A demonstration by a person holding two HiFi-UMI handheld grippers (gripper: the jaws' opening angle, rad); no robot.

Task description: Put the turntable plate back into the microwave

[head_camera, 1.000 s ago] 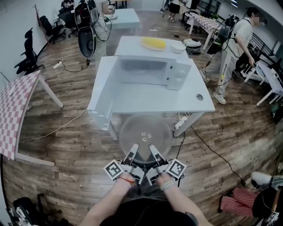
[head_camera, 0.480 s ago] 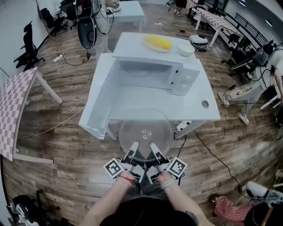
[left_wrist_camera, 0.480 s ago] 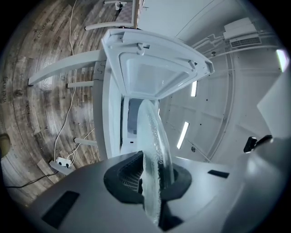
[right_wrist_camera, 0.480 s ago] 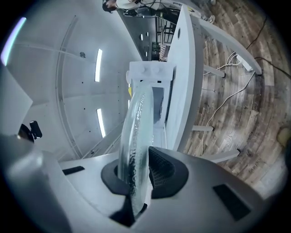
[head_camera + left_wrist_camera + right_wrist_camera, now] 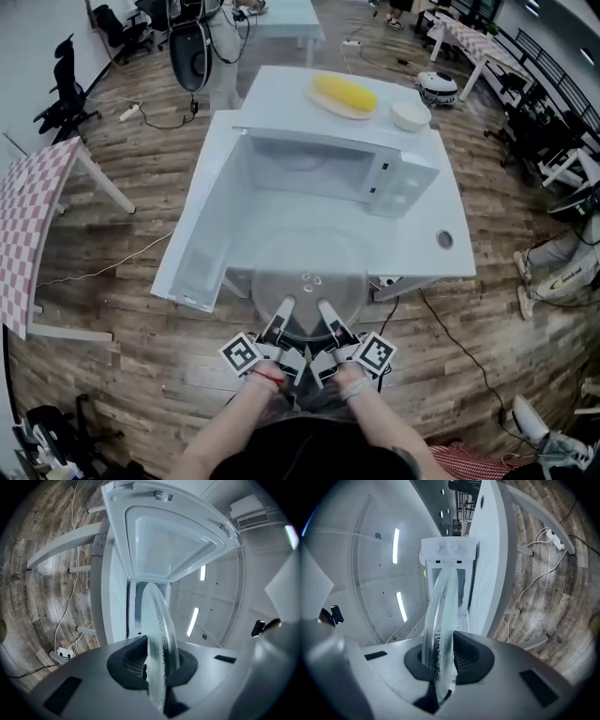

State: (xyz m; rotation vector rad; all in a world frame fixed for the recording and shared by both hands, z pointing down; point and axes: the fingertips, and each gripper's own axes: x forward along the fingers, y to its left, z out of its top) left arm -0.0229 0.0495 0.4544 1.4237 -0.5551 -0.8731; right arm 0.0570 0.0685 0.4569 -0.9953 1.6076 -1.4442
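Observation:
I hold the clear glass turntable plate (image 5: pixel 307 272) flat in front of me, over the near edge of the white table (image 5: pixel 441 272). My left gripper (image 5: pixel 280 318) and right gripper (image 5: pixel 329 318) are both shut on its near rim, side by side. The white microwave (image 5: pixel 323 164) stands on the table ahead with its door (image 5: pixel 202 220) swung open to the left and its cavity showing. In the left gripper view the plate (image 5: pixel 159 634) runs edge-on between the jaws toward the open door (image 5: pixel 164 541). The right gripper view shows the plate (image 5: pixel 439 620) edge-on, with the microwave (image 5: pixel 450 557) beyond.
A plate with a yellow corn cob (image 5: pixel 344 94) and a white bowl (image 5: pixel 410 114) rest on the table behind the microwave. A chequered table (image 5: pixel 33 216) stands to the left, office chairs (image 5: pixel 66 89) beyond it. Cables and a power strip (image 5: pixel 386 281) lie on the wood floor.
The table and microwave have come nearer in the head view. The plate now reaches over the table's near edge. Both grippers keep the same hold on its rim.

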